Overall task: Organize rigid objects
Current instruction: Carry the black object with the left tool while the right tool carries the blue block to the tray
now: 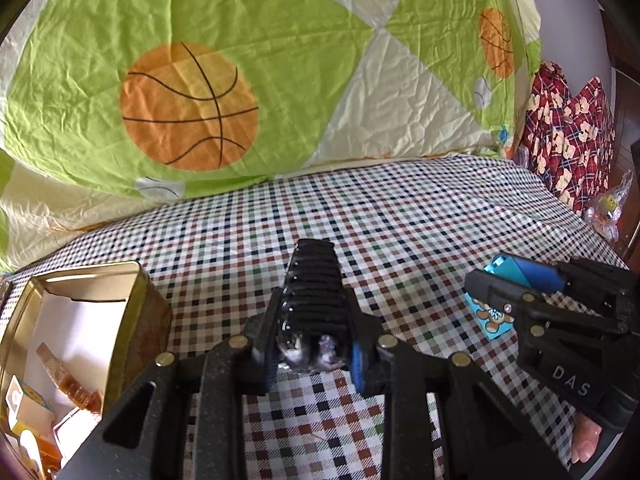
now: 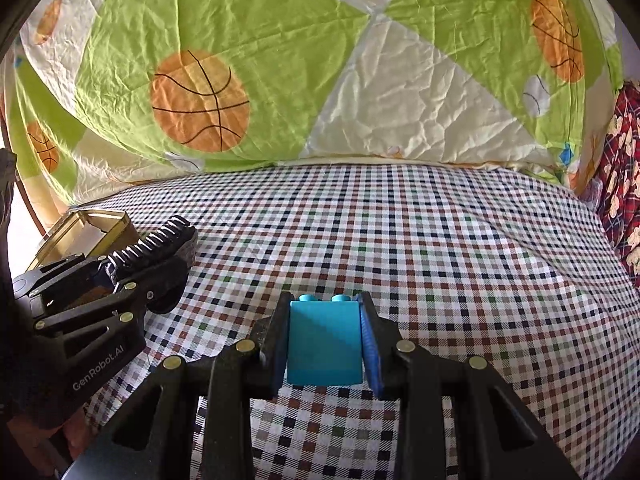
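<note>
My left gripper [image 1: 314,312] is shut on a black ribbed object [image 1: 314,272] with a shiny front end, held just above the checked bedsheet [image 1: 400,220]. The right wrist view shows this gripper [image 2: 132,264] and the ribbed object [image 2: 160,236] at the left, beside the tin. My right gripper [image 2: 325,312] is shut on a blue building block [image 2: 324,344] with two studs on top. In the left wrist view it [image 1: 516,280] sits at the right, the block [image 1: 490,318] showing a bear picture. An open gold tin [image 1: 136,320] stands at the left.
The tin [image 2: 120,220] holds several wooden blocks [image 1: 28,404] on white lining. A bulky green and cream quilt [image 1: 192,108] with basketball prints rises behind the sheet. Red plaid bear-print cloth [image 1: 568,132] and a clear bag of small toys [image 1: 608,204] lie at the right edge.
</note>
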`<act>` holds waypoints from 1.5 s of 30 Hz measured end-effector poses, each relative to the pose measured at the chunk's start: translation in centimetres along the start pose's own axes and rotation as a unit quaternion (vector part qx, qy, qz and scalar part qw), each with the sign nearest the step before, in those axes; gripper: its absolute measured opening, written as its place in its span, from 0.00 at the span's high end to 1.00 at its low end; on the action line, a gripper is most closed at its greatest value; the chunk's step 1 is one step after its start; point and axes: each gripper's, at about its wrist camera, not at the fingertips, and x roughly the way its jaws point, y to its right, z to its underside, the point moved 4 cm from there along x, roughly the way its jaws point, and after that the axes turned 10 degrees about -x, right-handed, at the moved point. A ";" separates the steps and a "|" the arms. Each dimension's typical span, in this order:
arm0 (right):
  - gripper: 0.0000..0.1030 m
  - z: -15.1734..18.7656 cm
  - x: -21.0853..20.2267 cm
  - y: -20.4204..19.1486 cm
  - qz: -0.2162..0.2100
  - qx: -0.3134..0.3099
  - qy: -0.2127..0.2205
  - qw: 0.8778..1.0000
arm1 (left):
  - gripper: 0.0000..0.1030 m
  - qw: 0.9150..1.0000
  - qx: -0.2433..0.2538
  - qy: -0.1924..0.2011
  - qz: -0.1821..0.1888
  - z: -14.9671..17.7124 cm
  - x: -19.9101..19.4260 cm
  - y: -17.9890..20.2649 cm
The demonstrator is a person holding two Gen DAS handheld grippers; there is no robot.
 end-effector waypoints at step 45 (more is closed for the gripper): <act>0.67 -0.1 -7.3 -3.5 0.035 -0.042 0.169 0.984 | 0.75 0.993 -0.029 0.112 -0.006 1.9 -7.4 -2.3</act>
